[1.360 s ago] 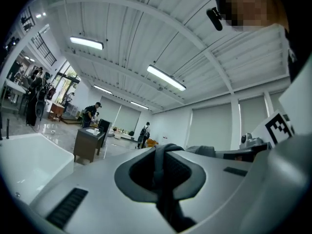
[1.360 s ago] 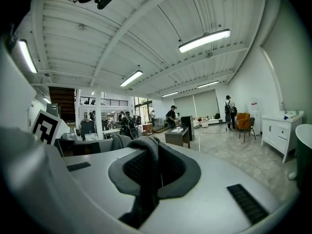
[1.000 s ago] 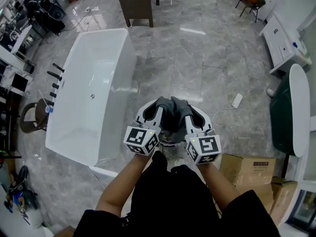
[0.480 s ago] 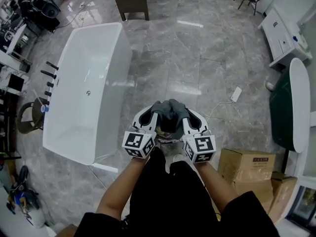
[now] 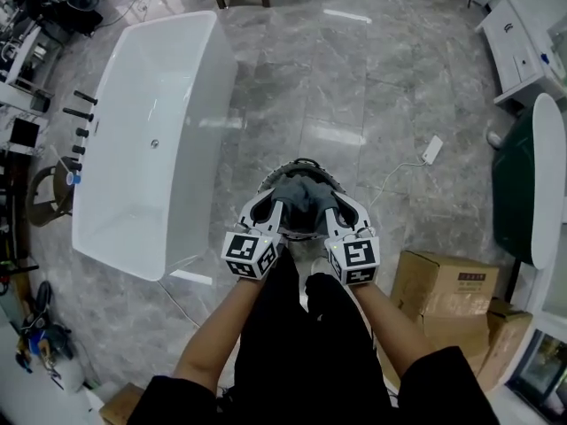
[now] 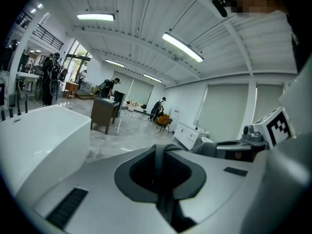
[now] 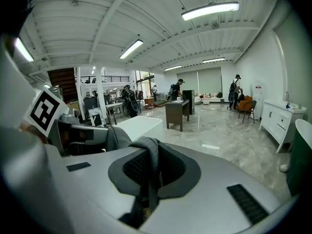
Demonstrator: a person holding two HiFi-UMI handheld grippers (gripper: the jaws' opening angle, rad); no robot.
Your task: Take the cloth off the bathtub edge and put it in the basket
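Left gripper [image 5: 270, 209] and right gripper [image 5: 335, 211] both pinch the cloth [image 5: 302, 195] tight over the basket [image 5: 304, 163], near the tub [image 5: 151, 131].

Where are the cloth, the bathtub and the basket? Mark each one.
cloth [image 5: 302, 198], head view, its bunched grey middle.
bathtub [image 5: 133, 175], head view, its bare inner floor.
basket [image 5: 302, 162], head view, its far rim.

Showroom-like lab hall: bathtub [image 5: 142, 184] on marble floor [image 5: 354, 87], strip-lit ceiling [image 7: 97, 18]
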